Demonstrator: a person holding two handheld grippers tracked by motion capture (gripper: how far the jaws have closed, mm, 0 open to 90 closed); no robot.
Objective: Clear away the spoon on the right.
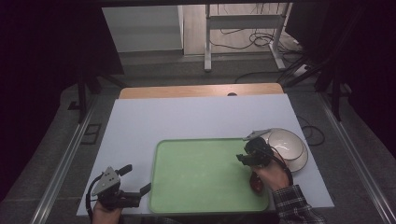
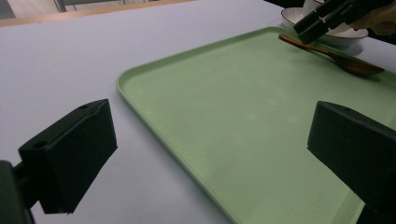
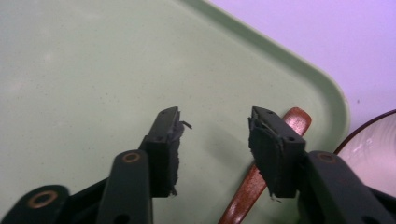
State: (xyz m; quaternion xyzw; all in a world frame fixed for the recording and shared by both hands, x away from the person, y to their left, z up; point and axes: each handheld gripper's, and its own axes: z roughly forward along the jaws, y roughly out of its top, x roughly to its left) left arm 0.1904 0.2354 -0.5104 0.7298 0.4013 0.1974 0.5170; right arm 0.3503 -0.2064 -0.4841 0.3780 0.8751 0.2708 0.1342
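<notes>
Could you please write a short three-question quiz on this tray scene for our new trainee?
1. True or false: the wooden spoon lies on the green tray.
2. What stands on the table just beyond the tray's far right corner? A) a white bowl B) a glass bottle C) a folded cloth
3. Is anything clamped between the pads of the right gripper?

Key
1. True.
2. A, the white bowl.
3. No. Its jaws stand apart above the tray, and the spoon's handle lies beside and below one jaw, not between the pads.

spoon (image 2: 334, 55) on tray (image 1: 196, 186), at its right edge | bowl (image 1: 287, 144) on table (image 1: 140, 121), just right of tray
</notes>
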